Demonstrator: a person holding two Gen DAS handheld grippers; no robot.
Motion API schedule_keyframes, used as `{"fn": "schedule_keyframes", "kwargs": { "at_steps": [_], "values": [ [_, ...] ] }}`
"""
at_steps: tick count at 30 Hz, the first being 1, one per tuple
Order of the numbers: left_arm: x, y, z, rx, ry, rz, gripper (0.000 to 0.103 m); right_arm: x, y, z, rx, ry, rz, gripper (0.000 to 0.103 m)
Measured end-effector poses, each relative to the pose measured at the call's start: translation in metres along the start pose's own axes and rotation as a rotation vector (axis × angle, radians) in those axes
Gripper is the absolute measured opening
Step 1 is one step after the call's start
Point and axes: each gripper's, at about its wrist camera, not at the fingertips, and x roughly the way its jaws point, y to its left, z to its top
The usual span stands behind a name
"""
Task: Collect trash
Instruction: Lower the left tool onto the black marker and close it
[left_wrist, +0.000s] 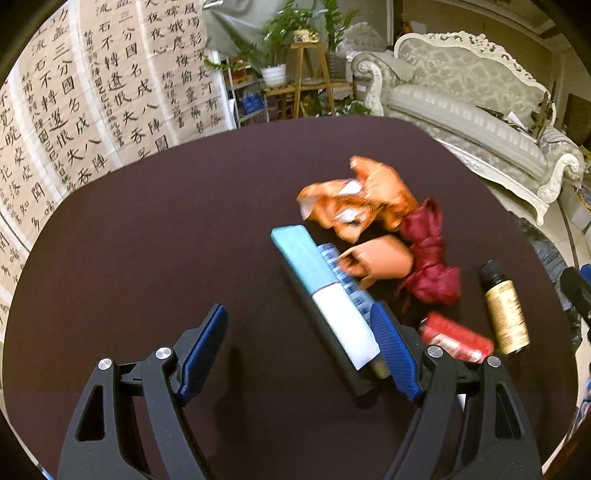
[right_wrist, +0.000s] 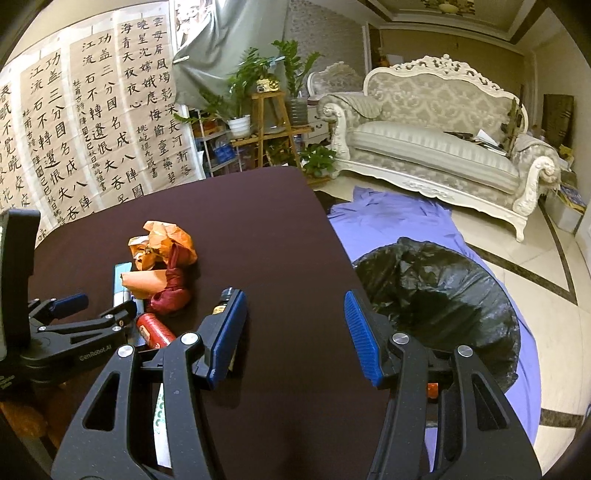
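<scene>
The left half of the dark worktop (left_wrist: 129, 240) lies bare. To the right a cluster blocks the way: long turquoise box (left_wrist: 314, 273), crumpled orange wrappers (left_wrist: 369, 199), red cloth bundle (left_wrist: 428, 254), red packet (left_wrist: 456, 338) and small brown bottle (left_wrist: 506, 314). The black-lined bin (right_wrist: 443, 295) stands unobstructed beside the worktop's right edge.

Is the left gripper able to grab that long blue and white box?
Probably yes. The left gripper is open, and the long blue and white box lies flat just beside its right finger. A crumpled orange wrapper rests on the box's far end.
</scene>
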Motion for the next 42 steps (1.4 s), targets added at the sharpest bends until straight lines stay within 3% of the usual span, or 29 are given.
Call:
{"fn": "schedule_keyframes", "kwargs": {
  "at_steps": [7, 17, 23, 31, 34, 38, 42],
  "values": [
    [-0.002, 0.033, -0.015, -0.062, 0.042, 0.001, 0.077, 0.005, 0.01, -0.002, -0.014, 0.014, 0.019, 0.054],
    [-0.009, 0.035, -0.01, -0.046, 0.012, -0.002, 0.077, 0.009, 0.018, -0.002, -0.021, 0.026, 0.028, 0.054],
    [0.002, 0.032, -0.002, -0.001, 0.011, -0.02, 0.061, 0.011, 0.017, -0.003, -0.017, 0.028, 0.023, 0.054],
    [-0.004, 0.052, -0.004, -0.054, 0.011, -0.076, 0.06, 0.017, 0.015, -0.004, -0.015, 0.038, 0.026, 0.054],
    [-0.012, 0.062, -0.002, -0.069, -0.008, -0.069, 0.06, 0.018, 0.016, -0.003, -0.016, 0.039, 0.027, 0.054],
    [-0.006, 0.066, 0.002, -0.052, -0.014, -0.006, 0.06, 0.02, 0.019, -0.003, -0.021, 0.042, 0.029, 0.054],
    [0.0, 0.065, 0.004, -0.034, -0.013, -0.015, 0.06, 0.02, 0.025, -0.003, -0.033, 0.046, 0.029, 0.054]
  ]
}}
